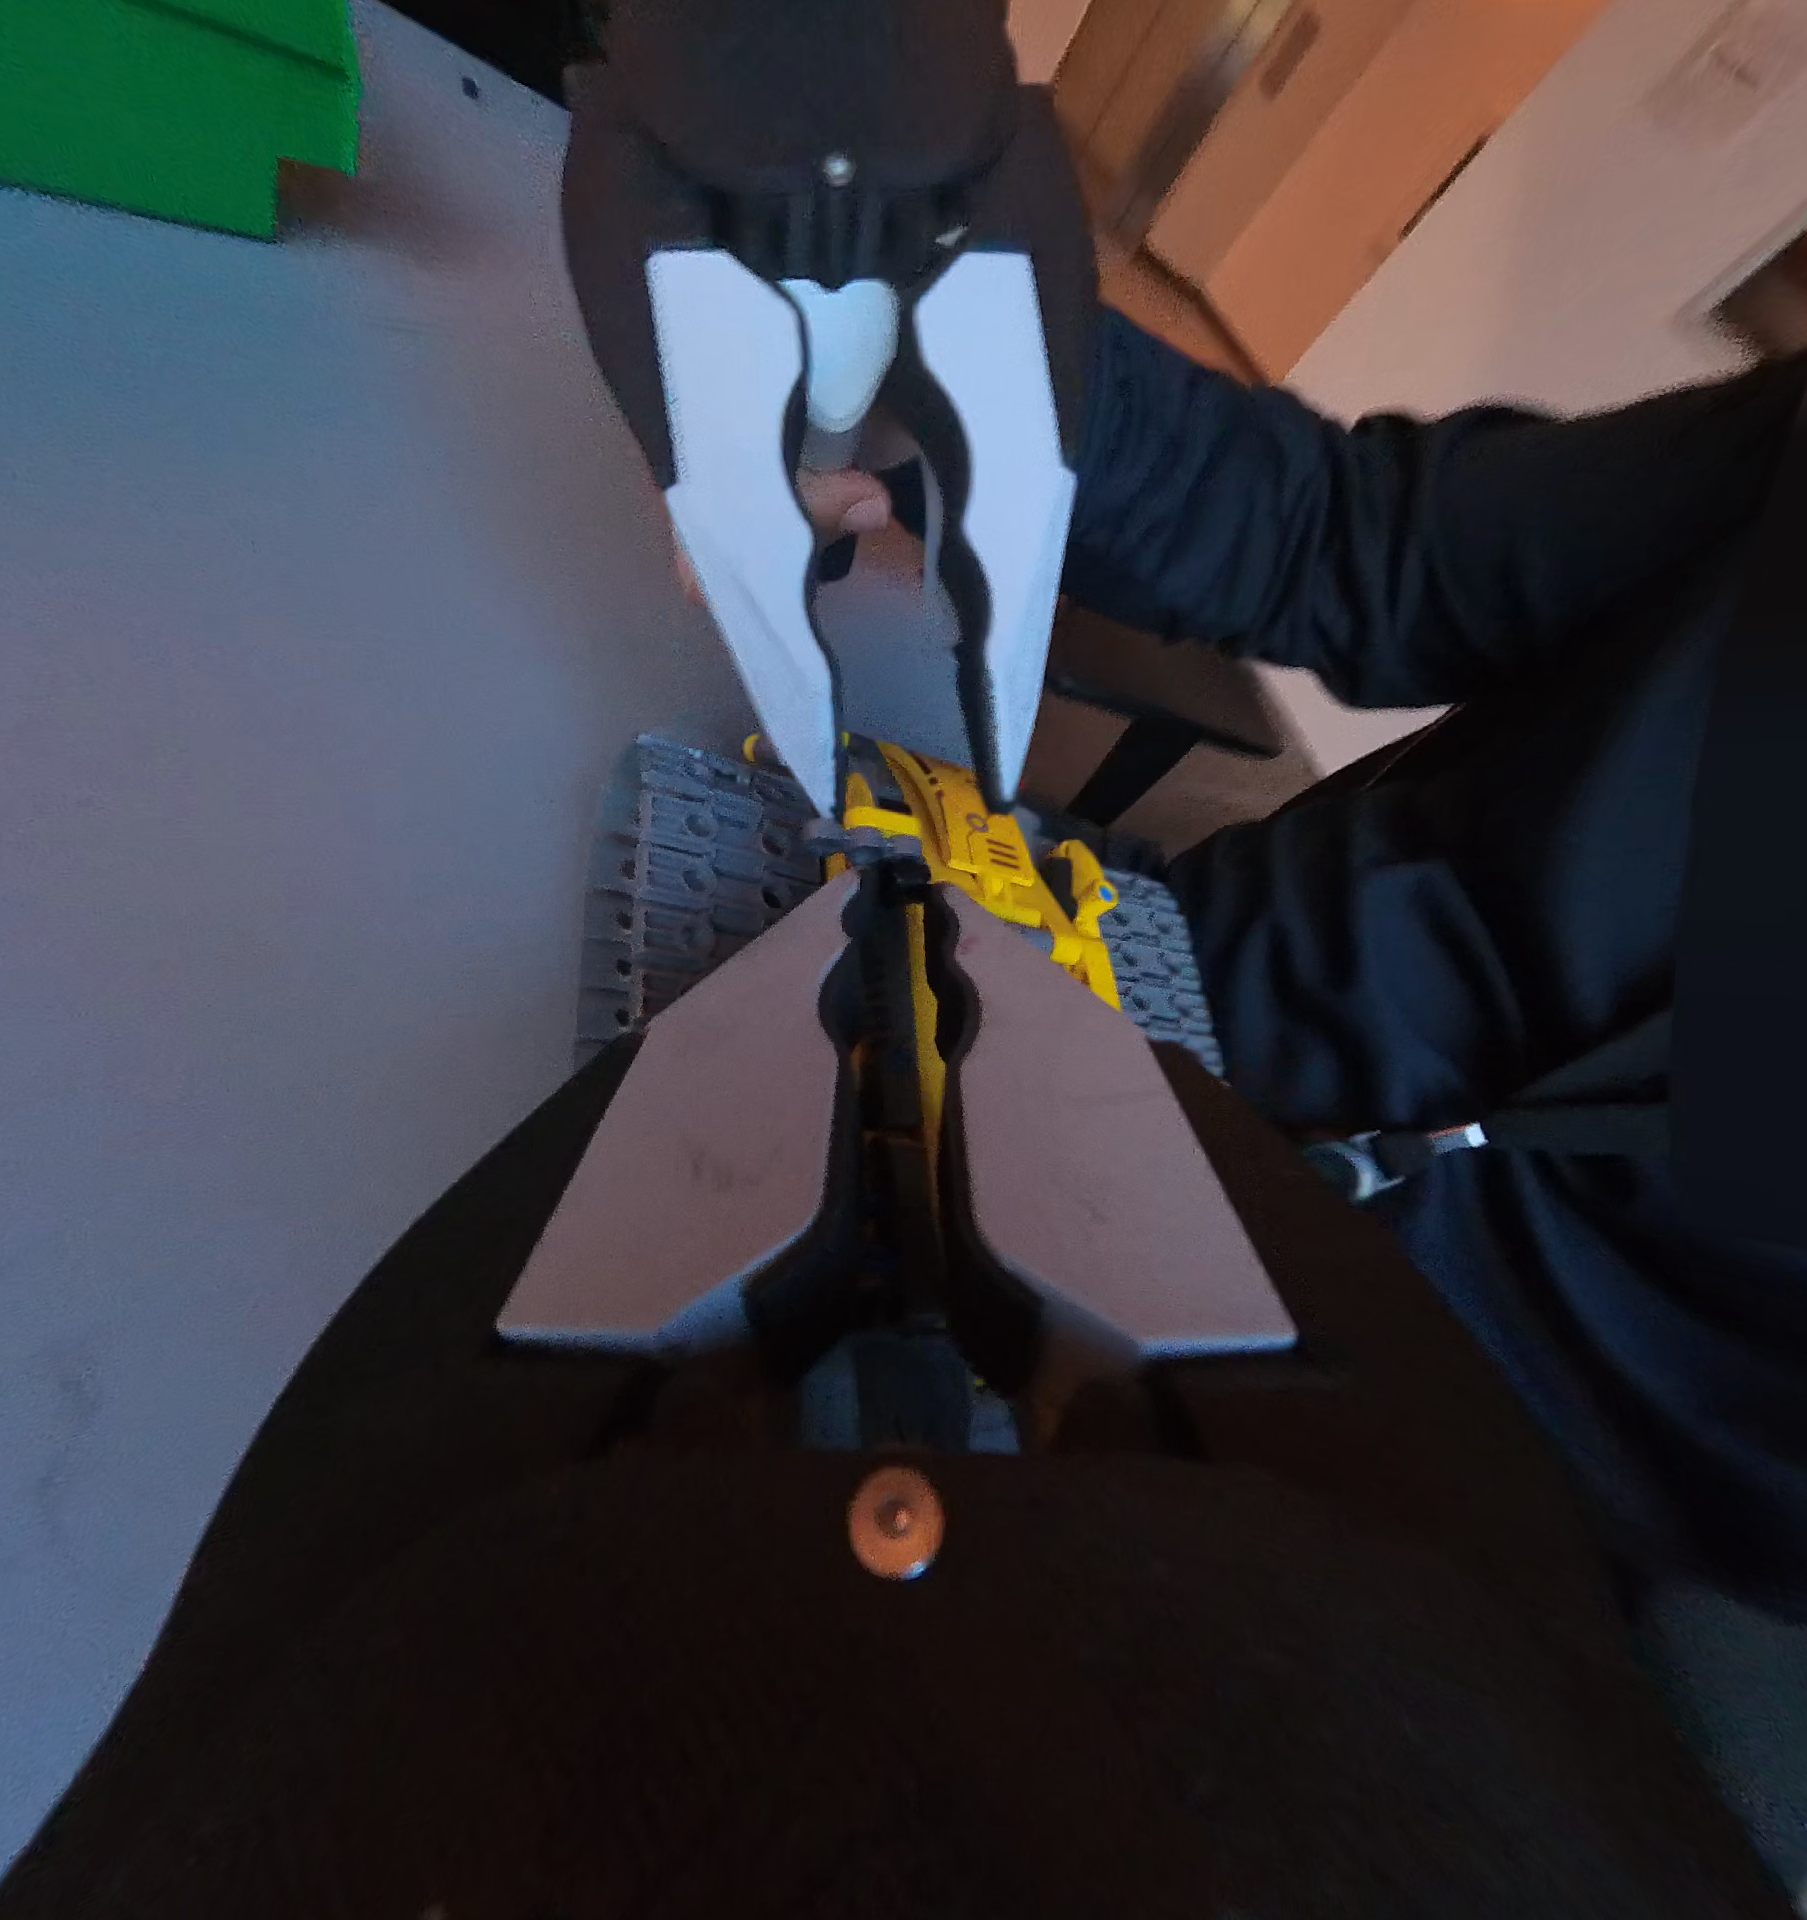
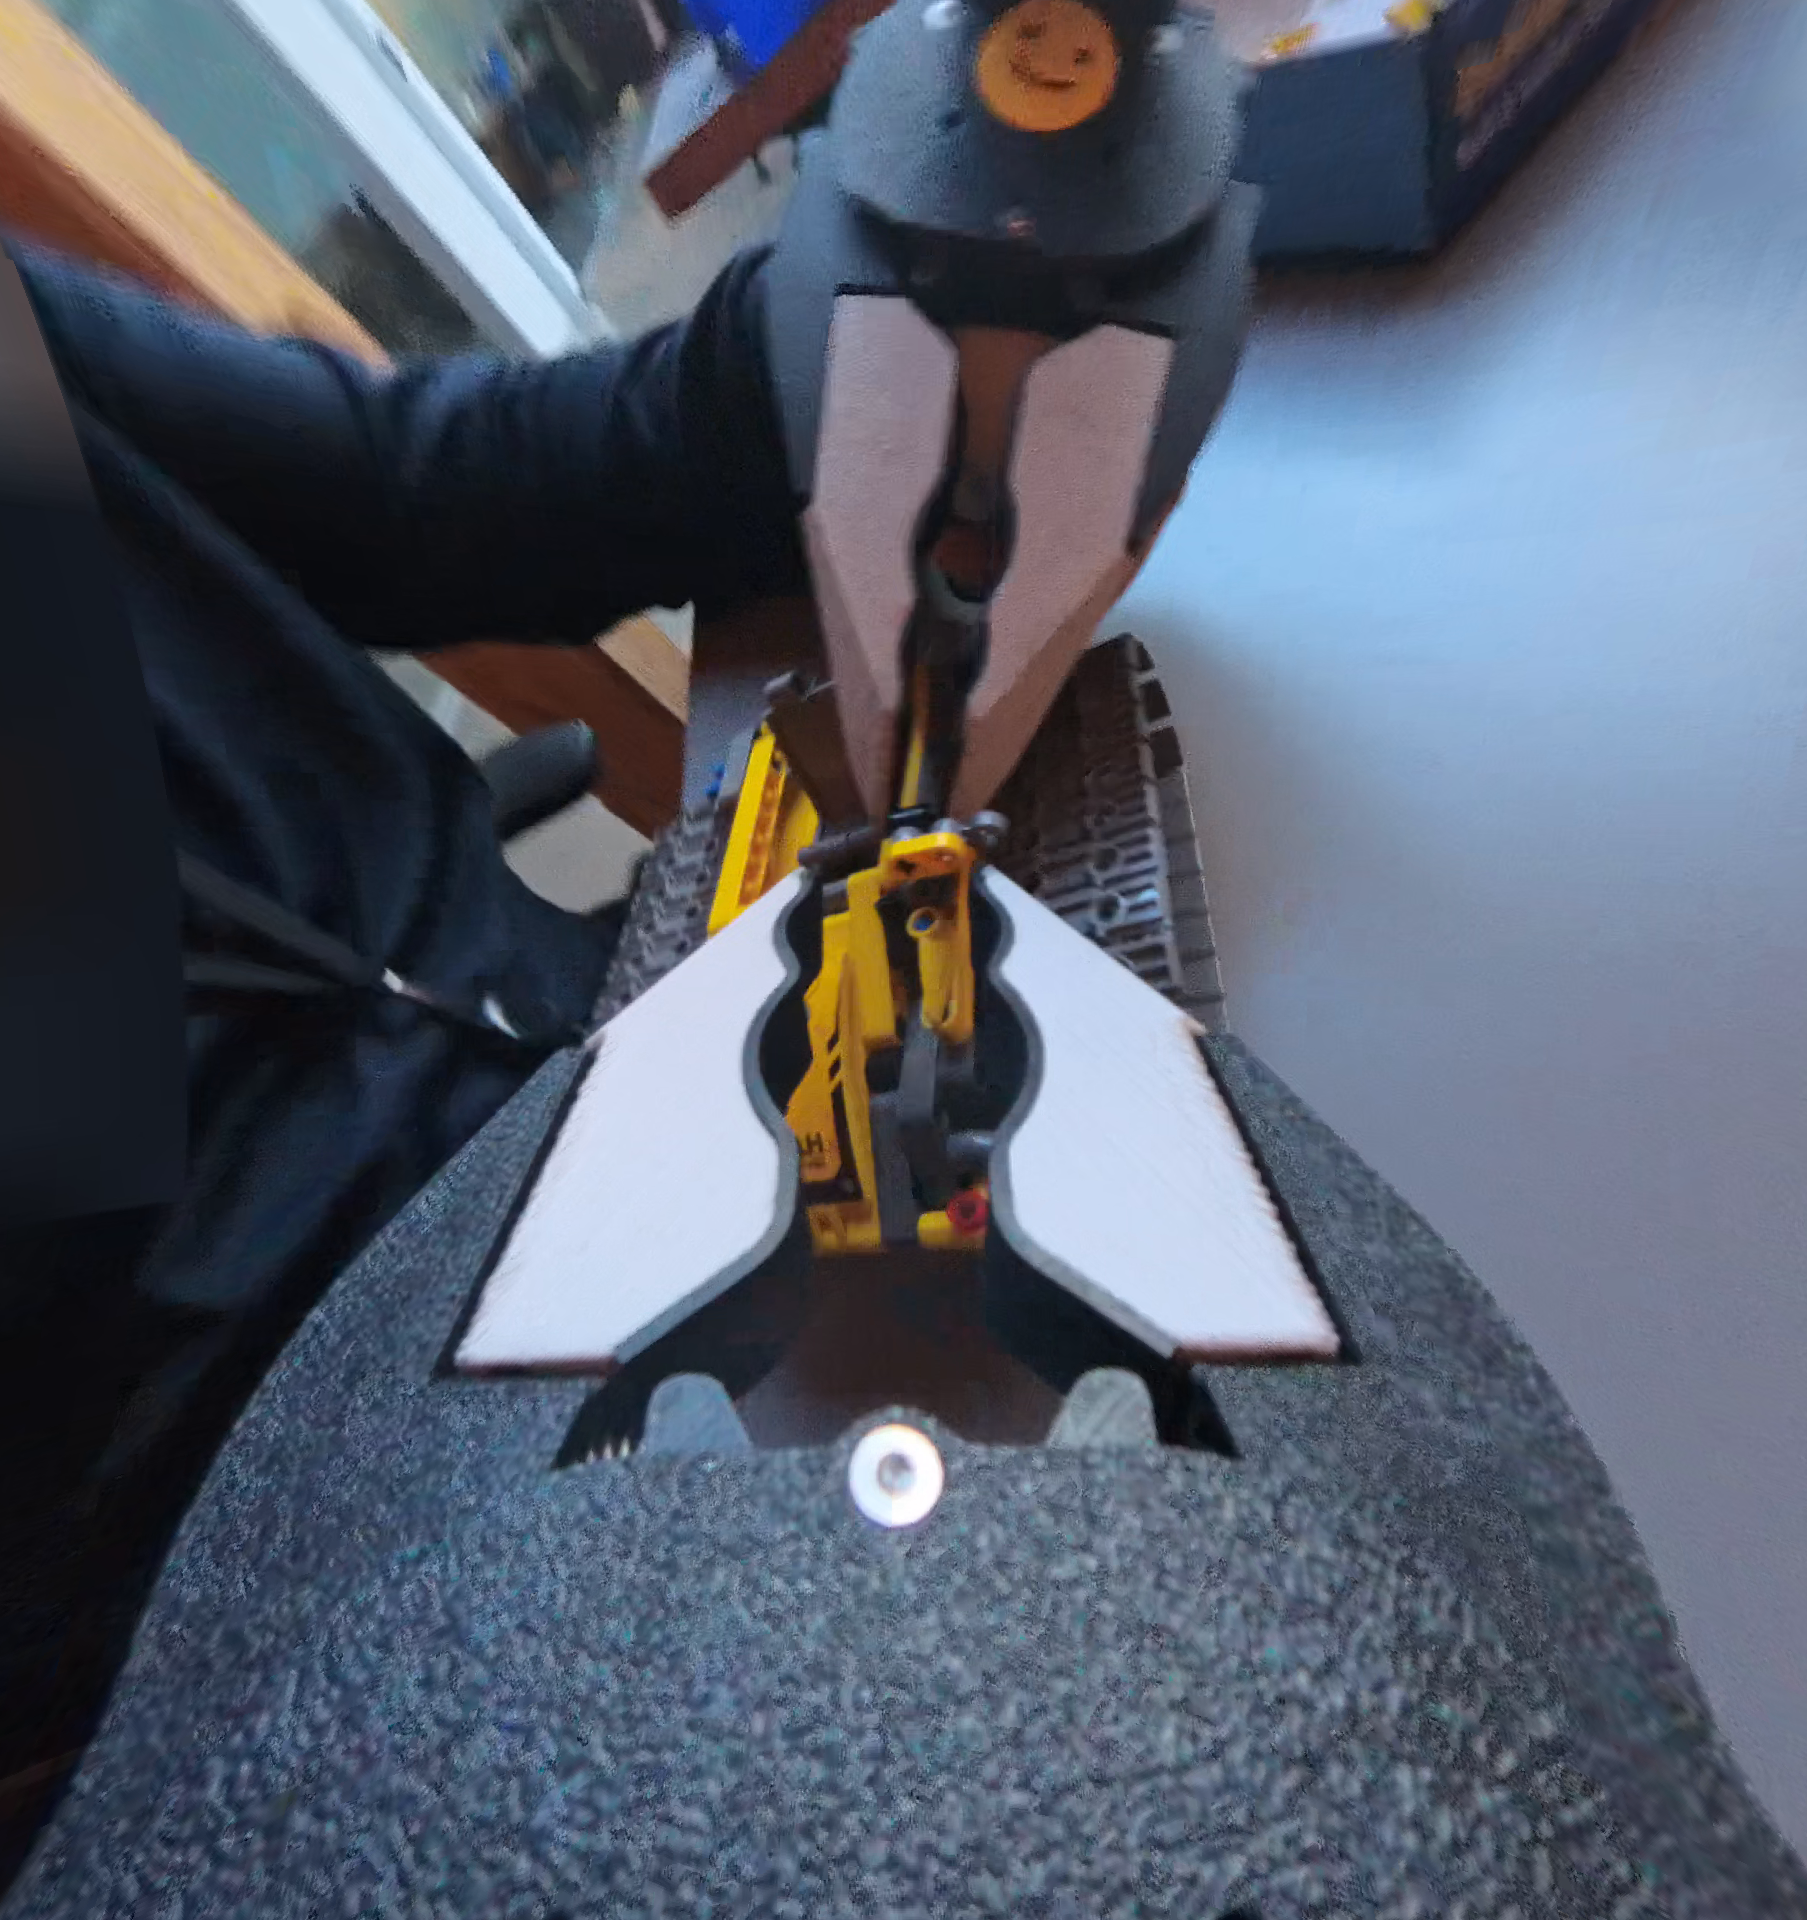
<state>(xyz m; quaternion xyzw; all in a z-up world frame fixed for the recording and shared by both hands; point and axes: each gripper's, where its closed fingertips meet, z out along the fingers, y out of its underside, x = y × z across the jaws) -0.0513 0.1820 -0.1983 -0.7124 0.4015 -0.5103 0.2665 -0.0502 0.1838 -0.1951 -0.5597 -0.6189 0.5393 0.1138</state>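
Left gripper [image 1: 894,883] and right gripper [image 2: 894,883], meeting tip to tip, both clench the yellow arm [image 2: 878,1018] of a tracked toy excavator [image 1: 691,862] on the grey table [image 1: 255,727]; opposed pulling could unseat its clipped joints.

Yellow brick-built tracked vehicle model [image 2: 883,1049]: lower body hidden behind the right tool [image 2: 894,883]; contact with the fingers not discernible.
Grey ribbed tracks [image 1: 686,873]: partly covered by the left tool [image 1: 883,873].
Bright green block [image 1: 140,99], far beyond the left tool: cut by the frame edge.
Dark printed box [image 2: 1418,135], beyond the right tool: blurred, cropped.
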